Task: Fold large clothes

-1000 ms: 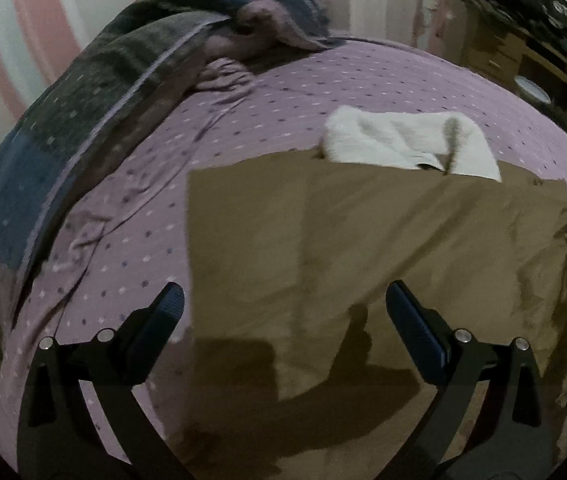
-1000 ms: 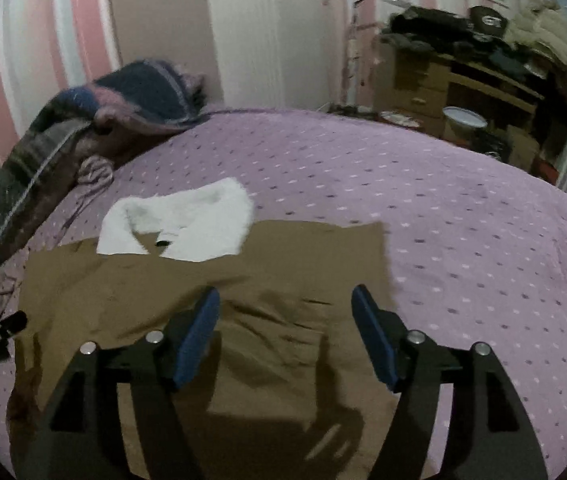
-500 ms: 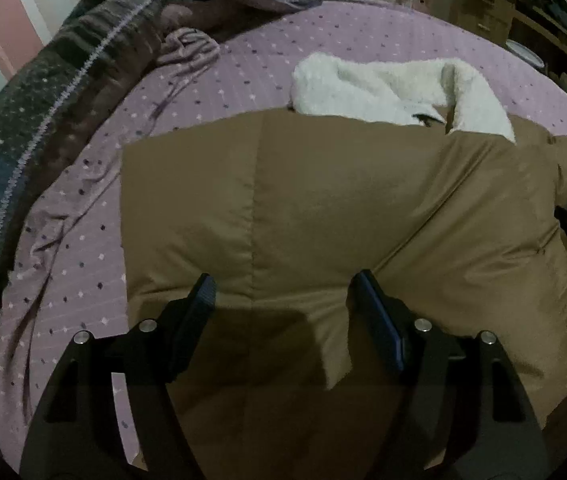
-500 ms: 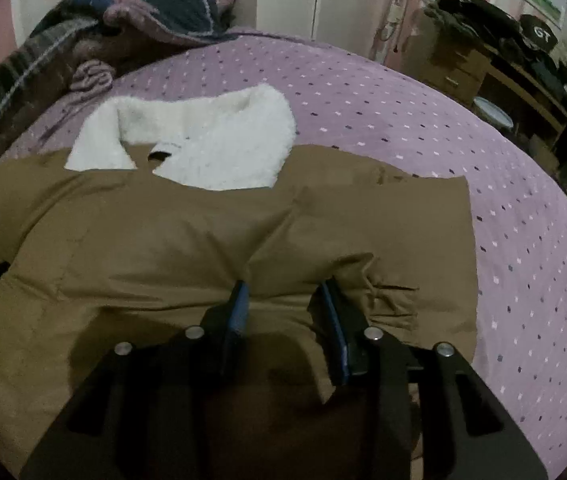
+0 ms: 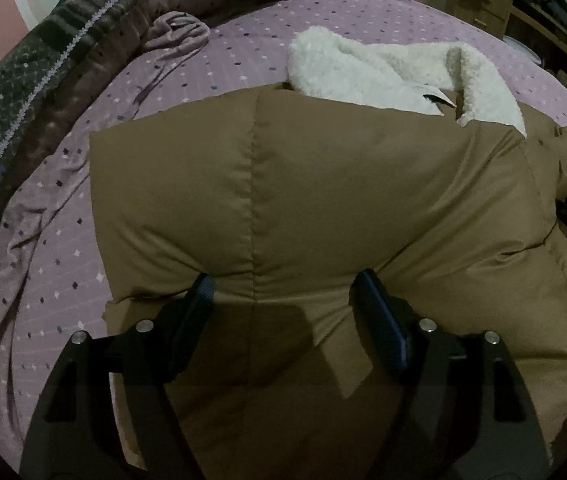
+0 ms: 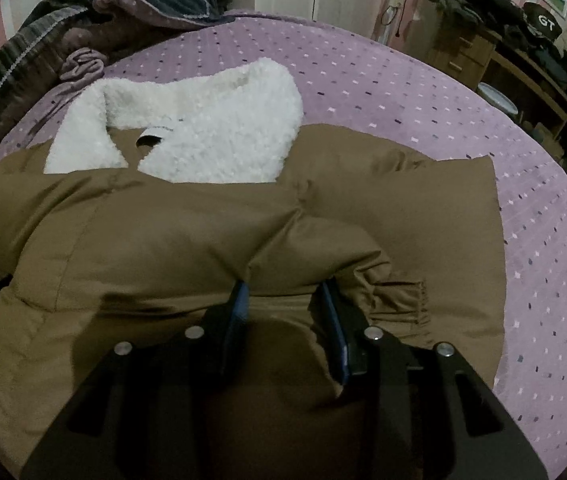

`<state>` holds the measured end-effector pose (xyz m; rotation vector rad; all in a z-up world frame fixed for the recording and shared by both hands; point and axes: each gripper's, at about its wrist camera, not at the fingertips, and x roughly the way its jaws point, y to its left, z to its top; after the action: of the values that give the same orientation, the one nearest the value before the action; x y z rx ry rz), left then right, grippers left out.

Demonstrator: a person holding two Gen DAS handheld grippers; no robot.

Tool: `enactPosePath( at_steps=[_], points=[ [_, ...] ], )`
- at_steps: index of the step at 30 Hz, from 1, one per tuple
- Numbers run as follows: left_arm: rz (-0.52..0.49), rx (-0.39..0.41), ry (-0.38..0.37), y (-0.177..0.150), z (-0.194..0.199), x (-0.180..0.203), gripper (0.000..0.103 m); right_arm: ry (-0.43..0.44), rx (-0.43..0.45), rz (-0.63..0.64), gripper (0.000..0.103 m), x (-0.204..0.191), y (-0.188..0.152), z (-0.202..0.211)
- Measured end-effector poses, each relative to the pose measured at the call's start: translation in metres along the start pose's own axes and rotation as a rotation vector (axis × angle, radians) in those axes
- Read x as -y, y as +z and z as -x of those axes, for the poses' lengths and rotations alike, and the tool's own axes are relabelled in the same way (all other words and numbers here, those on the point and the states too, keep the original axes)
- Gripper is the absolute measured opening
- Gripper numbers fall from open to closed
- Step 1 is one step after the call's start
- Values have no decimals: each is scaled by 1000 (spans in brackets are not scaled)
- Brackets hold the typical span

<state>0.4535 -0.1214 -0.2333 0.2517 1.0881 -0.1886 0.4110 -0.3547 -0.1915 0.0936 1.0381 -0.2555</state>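
Note:
A brown padded jacket [image 5: 323, 184] with a white fleece collar [image 5: 367, 68] lies on the purple dotted bed [image 5: 243, 44]. It also shows in the right wrist view [image 6: 155, 240], collar [image 6: 211, 132] at the far end. My left gripper [image 5: 285, 284] presses down into the jacket's near part, its fingers still apart with a puffed bulge between them. My right gripper [image 6: 285, 292] has narrowed on a raised fold of the jacket, its pads touching the fabric on both sides. Each gripper shows dimly at the other view's edge.
A dark patterned blanket [image 5: 43, 60] is heaped along the bed's far left. A wooden desk [image 6: 523, 64] loaded with dark items stands beyond the bed at the right. Bare purple sheet [image 6: 423, 100] lies to the right of the jacket.
Both grippers have come down onto the jacket and narrowed. The right one has pinched a fold of fabric; the left one has closed partway around a bulge.

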Motion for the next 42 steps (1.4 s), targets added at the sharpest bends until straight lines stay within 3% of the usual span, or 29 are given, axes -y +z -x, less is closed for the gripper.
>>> enactPosePath(
  at_steps=[9, 13, 15, 18, 20, 22, 23, 24, 26, 30, 36, 42],
  points=[
    [17, -43, -4, 2, -8, 0, 77, -48, -80, 33, 38, -8, 8, -9],
    [30, -58, -3, 8, 7, -2, 76, -40, -114, 34, 40, -7, 17, 2],
    [36, -21, -4, 5, 23, -7, 74, 17, -49, 7, 41, -2, 18, 24],
    [87, 80, -21, -11, 62, -19, 79, 82, 110, -38, 65, 8, 5, 70],
    [119, 111, -26, -25, 77, -26, 82, 96, 173, -38, 67, 12, -15, 92],
    [133, 109, -21, -39, 83, -30, 81, 89, 179, -20, 67, 13, -33, 98],
    [136, 96, -16, -44, 78, -30, 66, 80, 174, -6, 66, 14, -45, 98],
    [131, 80, -16, -54, 74, -32, 43, 73, 171, 5, 64, 14, -55, 96],
    [108, 21, -20, -63, 59, -31, 28, 64, 149, 20, 56, 14, -65, 89],
    [47, 19, 32, -65, 46, -18, 27, 76, 97, 27, 55, 12, -69, 67],
    [39, -7, 34, -64, 28, -13, 27, 101, 26, 1, 55, 8, -65, 40],
    [21, -1, 34, -53, 8, 4, 27, 72, 19, 20, 55, 5, -68, 37]
  ],
)
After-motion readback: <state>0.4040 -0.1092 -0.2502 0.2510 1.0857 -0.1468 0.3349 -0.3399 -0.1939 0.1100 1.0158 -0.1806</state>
